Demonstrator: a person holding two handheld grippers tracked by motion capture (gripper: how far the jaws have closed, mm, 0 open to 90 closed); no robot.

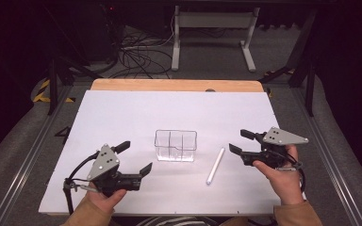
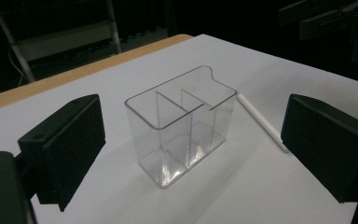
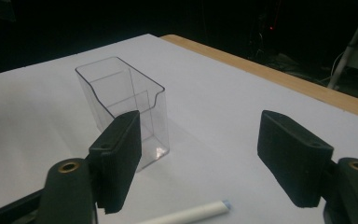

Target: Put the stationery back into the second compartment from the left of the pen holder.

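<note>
A clear plastic holder (image 1: 176, 145) with inner dividers stands upright near the middle of the white table top (image 1: 122, 117). A white pen (image 1: 215, 165) lies flat just to its right. My left gripper (image 1: 134, 157) hovers open to the holder's left, nothing between its jaws. In the left gripper view the clear holder (image 2: 182, 123) sits ahead between the two jaws, with the white pen (image 2: 261, 122) beyond it. My right gripper (image 1: 242, 141) is open to the right of the pen. The right gripper view has the holder (image 3: 123, 105) behind its left jaw and the pen (image 3: 191, 213) below.
A wooden table edge (image 1: 176, 85) runs along the far side of the white surface. Beyond it stand white table legs (image 1: 212, 37) and loose cables (image 1: 139, 54) on the floor. Metal rails (image 1: 26, 155) flank the table on both sides.
</note>
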